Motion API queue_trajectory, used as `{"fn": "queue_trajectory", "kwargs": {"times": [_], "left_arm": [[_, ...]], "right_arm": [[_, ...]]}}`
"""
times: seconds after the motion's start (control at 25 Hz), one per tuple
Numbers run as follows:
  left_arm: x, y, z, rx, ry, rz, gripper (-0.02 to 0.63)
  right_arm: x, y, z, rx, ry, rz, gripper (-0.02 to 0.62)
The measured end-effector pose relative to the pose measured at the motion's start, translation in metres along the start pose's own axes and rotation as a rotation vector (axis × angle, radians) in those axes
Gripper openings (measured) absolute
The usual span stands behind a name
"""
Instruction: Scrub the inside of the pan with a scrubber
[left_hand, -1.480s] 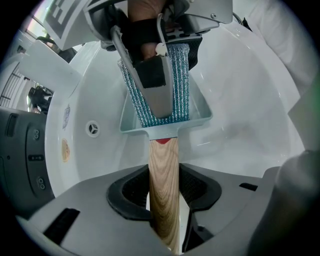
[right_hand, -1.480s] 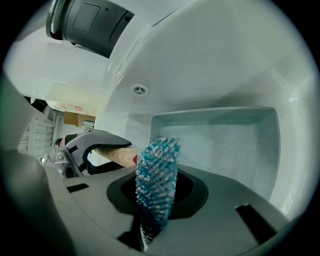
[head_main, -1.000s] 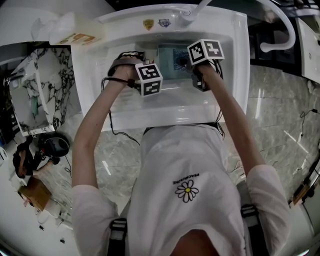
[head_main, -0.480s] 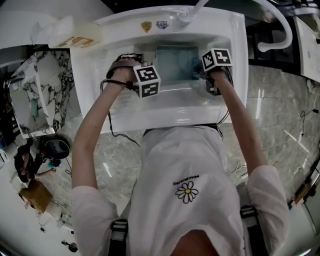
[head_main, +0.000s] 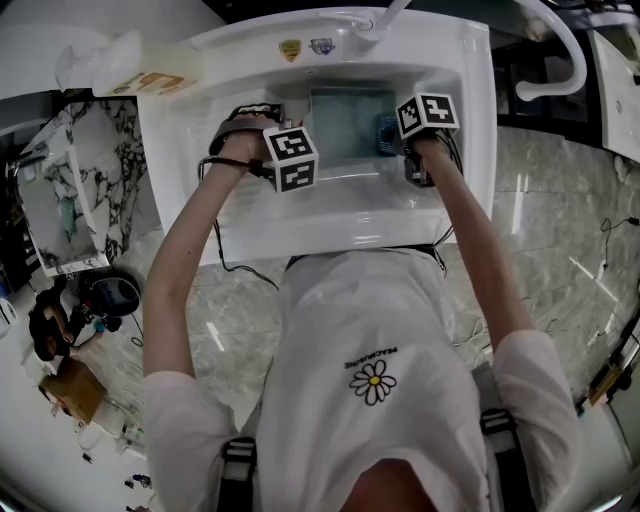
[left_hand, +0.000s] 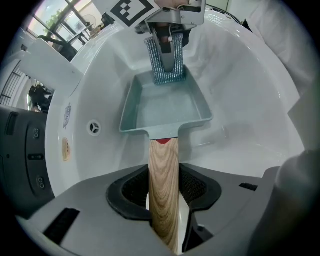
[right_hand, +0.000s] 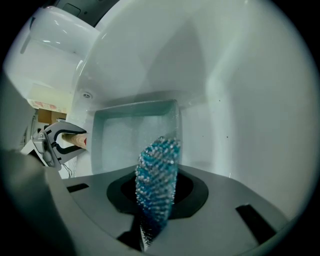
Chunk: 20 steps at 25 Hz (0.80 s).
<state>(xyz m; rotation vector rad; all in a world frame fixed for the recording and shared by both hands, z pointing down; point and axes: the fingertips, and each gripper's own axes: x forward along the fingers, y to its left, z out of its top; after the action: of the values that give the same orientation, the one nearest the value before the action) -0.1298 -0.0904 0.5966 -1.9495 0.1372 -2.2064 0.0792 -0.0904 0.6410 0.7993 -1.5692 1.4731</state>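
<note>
1. Head view shows the pan (head_main: 345, 128), a square grey-green one, lying low in the white sink (head_main: 330, 215) that surrounds it. The person's two arms reach down to opposite ends of the pan.
2. At the pan's handle end, the left gripper (left_hand: 165, 192) has its jaws pinched on the wooden handle (left_hand: 164, 170). The handle runs straight between the dark pads, so the pan is steadied for scrubbing.
3. At the pan's opposite end, the right gripper (right_hand: 156, 200) has its jaws closed on the blue-and-silver mesh scrubber (right_hand: 157, 175), which stands on edge out of them.
4. The left gripper view shows the scrubber's lower end at the pan wall farthest from the handle, just over or just inside the rim. Whether it presses on the metal I cannot tell.
5. Set-up looks complete, in my judgement: the pan is in the sink and held, the scrubber is gripped, and the tool is at the pan.
6. The scrubbing itself is harder to judge. The pan's inside looks pale and slightly hazy, with no clear foam, streaks or dirt to mark which parts have been worked.
7. With the scrubber at one wall only, the floor, the side walls and the corners near the handle look to me like the work that remains.
8. I would put the task at an early or middle point rather than near its end.
</note>
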Motion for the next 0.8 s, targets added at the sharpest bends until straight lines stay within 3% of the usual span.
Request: {"fn": "queue_trajectory", "kwargs": {"times": [0.36,0.8], "left_arm": [[0.0,0.0,0.0,-0.001,-0.002,0.004,0.163],[0.001,0.0,0.001,-0.007,0.002,0.006,0.163]], "right_arm": [[0.004,0.014,0.0,0.057,-0.001,0.068,0.06],[0.016,0.09,0.005,0.039,-0.002,0.227,0.06]]}}
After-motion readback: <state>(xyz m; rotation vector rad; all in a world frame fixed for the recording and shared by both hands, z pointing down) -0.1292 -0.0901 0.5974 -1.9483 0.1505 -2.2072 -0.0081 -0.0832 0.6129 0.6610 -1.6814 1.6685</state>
